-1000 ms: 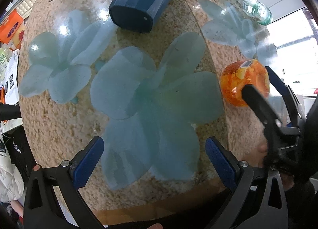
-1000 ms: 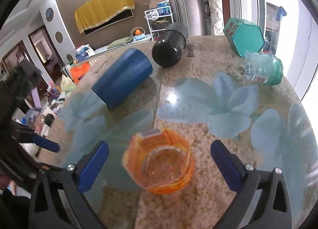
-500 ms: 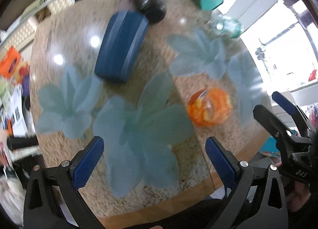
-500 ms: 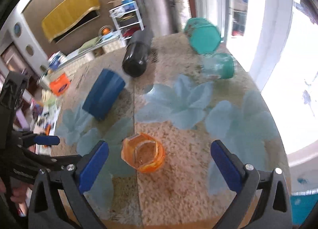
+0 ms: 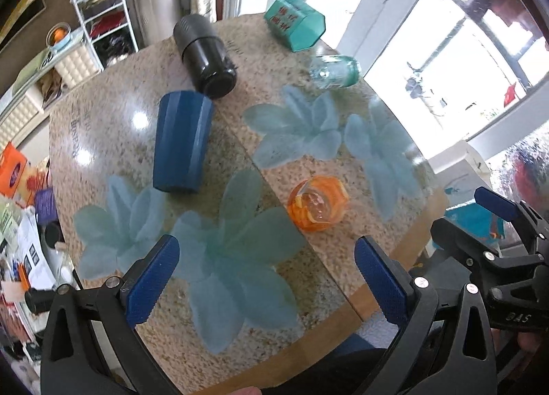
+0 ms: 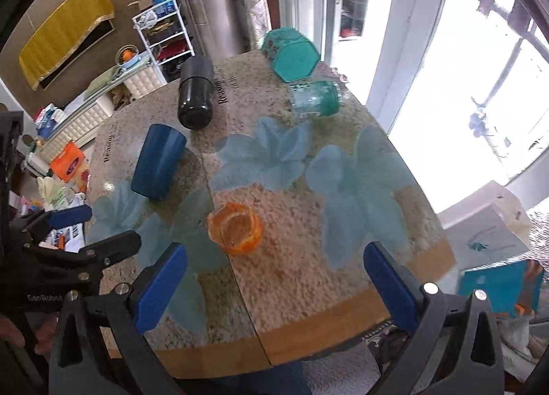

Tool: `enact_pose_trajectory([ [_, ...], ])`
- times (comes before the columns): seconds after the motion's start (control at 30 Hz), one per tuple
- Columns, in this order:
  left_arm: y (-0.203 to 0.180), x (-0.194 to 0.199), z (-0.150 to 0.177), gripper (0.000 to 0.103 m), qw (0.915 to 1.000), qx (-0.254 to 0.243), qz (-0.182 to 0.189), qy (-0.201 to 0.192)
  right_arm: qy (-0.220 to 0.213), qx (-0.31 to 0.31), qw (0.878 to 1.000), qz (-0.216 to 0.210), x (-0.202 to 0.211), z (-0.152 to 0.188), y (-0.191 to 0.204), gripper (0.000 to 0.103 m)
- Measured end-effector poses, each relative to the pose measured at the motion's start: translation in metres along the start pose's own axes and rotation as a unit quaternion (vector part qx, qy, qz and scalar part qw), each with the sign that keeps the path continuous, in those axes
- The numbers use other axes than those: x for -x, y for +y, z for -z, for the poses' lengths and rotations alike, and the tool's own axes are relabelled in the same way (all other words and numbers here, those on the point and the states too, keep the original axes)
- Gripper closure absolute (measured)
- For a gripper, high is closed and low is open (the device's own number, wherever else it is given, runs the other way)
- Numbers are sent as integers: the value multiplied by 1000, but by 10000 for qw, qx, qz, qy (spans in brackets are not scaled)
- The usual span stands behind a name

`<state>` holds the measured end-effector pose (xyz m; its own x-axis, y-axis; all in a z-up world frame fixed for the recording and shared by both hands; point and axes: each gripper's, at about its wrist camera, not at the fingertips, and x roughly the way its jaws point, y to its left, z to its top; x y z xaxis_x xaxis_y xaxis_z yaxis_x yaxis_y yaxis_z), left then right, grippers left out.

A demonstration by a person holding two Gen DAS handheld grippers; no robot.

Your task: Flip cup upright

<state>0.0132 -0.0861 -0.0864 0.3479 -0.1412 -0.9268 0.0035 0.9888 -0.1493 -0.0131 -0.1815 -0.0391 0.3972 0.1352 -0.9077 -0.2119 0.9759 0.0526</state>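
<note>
A small orange cup (image 5: 318, 202) stands upright, mouth up, on the flower-patterned table; it also shows in the right wrist view (image 6: 235, 228). My left gripper (image 5: 267, 275) is open and empty, held above the table's near edge, well back from the cup. My right gripper (image 6: 274, 280) is open and empty, also above the near edge and back from the cup. Each gripper shows in the other's view, the right one (image 5: 480, 223) and the left one (image 6: 92, 228).
A dark blue cup (image 5: 182, 146) lies on its side at left. A black cup (image 5: 207, 57), a clear teal-lidded jar (image 5: 334, 70) and a teal hexagonal tin (image 5: 295, 22) lie at the far side. The round table's wooden rim (image 6: 308, 329) is nearest me.
Both grippers have pulled back and up from the table. The orange cup, between the right gripper's fingers a second ago, now stands free and farther away.
</note>
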Motion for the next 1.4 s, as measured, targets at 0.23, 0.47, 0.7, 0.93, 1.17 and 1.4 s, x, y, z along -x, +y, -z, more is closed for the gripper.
enact_pose_trajectory([
  [0.23, -11, 10, 13, 0, 9996, -255, -3, -98, -36, -263, 9996, -24, 5, 12, -5, 0],
  [0.47, -13, 19, 12, 0, 9993, -183, -111, -297, -183, -116, 9997, -97, 10, 8, -5, 0],
  [0.7, -22, 20, 7, 0, 9991, -98, -244, -341, -149, -70, 9997, -196, 7, 5, -14, 0],
  [0.93, -25, 23, 7, 0, 9986, -31, -299, -430, -219, 34, 9994, -265, 11, 7, -14, 0],
  [1.17, -30, 25, 7, 0, 9985, -30, -269, -485, -339, 87, 9992, -191, 17, 4, -19, 0],
  [1.4, -34, 21, 8, 0, 9987, -83, -272, -432, -291, 34, 9993, -218, 14, 7, -24, 0],
])
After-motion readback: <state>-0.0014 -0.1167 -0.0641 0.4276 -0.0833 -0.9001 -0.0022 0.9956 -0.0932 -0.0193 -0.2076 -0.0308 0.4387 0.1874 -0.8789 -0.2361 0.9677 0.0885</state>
